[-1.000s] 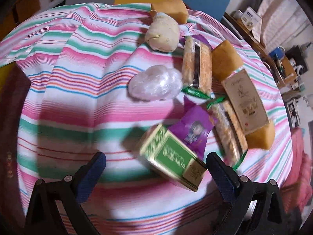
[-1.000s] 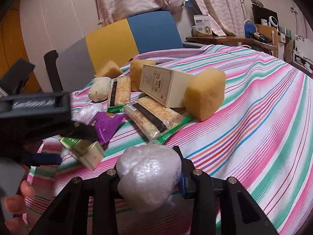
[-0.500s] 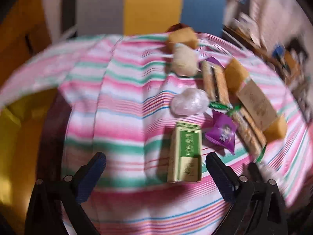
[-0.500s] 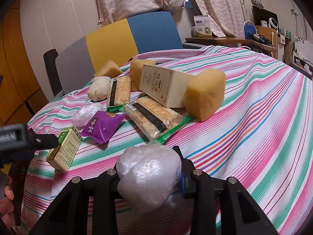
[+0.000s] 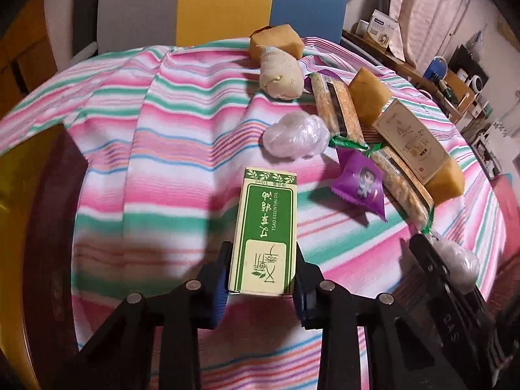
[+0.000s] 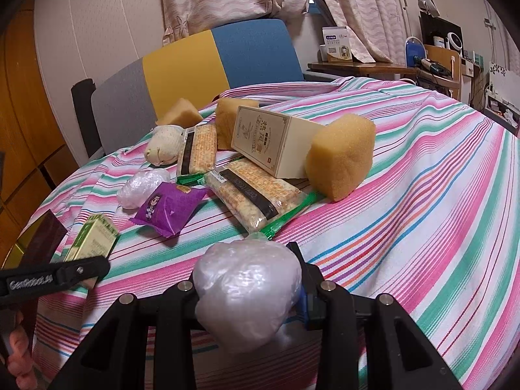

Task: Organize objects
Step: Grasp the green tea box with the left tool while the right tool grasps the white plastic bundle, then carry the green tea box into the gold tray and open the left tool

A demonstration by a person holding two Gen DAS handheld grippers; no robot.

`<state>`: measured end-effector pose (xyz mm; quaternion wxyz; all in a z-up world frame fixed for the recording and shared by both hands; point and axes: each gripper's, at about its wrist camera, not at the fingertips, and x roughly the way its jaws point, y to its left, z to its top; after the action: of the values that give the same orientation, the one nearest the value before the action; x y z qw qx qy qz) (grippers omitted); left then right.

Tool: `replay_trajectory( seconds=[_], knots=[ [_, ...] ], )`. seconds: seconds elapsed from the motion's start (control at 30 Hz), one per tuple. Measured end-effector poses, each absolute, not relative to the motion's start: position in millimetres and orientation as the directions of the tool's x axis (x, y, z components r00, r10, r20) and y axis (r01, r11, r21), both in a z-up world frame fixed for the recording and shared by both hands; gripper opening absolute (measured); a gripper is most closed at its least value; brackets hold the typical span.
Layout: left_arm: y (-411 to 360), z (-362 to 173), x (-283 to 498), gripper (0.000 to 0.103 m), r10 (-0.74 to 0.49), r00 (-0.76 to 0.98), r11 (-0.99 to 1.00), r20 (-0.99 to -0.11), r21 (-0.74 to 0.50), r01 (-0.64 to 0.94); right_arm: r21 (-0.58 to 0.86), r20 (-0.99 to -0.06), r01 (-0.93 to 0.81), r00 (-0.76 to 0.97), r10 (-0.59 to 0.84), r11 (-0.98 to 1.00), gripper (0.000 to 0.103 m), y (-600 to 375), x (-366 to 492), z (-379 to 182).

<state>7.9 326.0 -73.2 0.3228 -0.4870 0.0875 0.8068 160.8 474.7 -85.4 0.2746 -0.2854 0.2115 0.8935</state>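
on the striped tablecloth (image 5: 169,136) my left gripper (image 5: 261,279) has just closed its jaws on the green box (image 5: 265,230); my right gripper (image 6: 250,289) clamps a crumpled plastic ball (image 6: 243,289) just off the snack pile.

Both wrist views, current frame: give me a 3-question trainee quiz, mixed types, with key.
1. True or false: the left gripper is shut on the green box.
2. What does the right gripper hold? A) sponge B) clear plastic wad C) purple packet
3. Fill in: the tan carton rests partly on a ____ pack.

Key: 1 true. 2 B. 3 cracker.
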Motion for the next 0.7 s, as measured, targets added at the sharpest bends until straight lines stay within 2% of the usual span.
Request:
replay_trajectory(
  seconds=[0.4, 0.7],
  knots=[
    [266.4, -54.8, 42.5, 0.033, 0.485, -0.341, -0.740, -0.805, -0.170, -0.651, 0.189, -0.635, -0.617, -0.670, 0.384, -0.764, 0.037, 470.2, 159.5, -84.5],
    [193.9, -24.2, 37.1, 0.033, 0.501, -0.411, -0.789, -0.762, -0.206, -0.579, 0.148, -0.650, -0.626, -0.645, 0.402, -0.765, 0.036, 466.8, 156.1, -82.8]
  ],
)
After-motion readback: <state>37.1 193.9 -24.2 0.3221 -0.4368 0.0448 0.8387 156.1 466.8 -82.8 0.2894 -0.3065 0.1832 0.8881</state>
